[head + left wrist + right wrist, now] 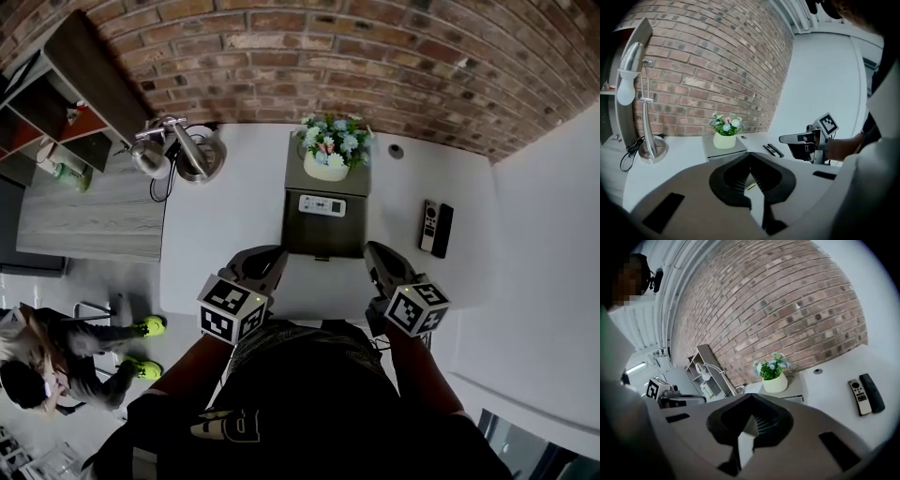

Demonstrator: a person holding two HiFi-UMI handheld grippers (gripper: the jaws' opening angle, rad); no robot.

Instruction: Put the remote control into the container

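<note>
Head view: the white remote control (322,205) lies in the darker near section of the grey container (298,239), which stands mid-table, with a flower pot (326,161) on its far section. The left gripper (269,255) hangs just off the container's near left corner and the right gripper (376,249) just off its near right corner. Neither touches it, and both are over the strip of white table (234,216) between the container and the table's near edge. In the left gripper view its fingers (740,176) are pressed together at the tips with nothing between them. The right gripper view shows the same for that gripper's fingers (765,423), closed and empty. To the right, a silver remote (428,226) and a black remote (442,231) lie side by side, well apart from the container, with bare table around them as far as the white wall (544,262). The left half of the table is open up to a desk lamp (183,150) at the far left corner, near the brick wall (309,56). Past the table's left edge runs a wood-grain surface (94,211).
</note>
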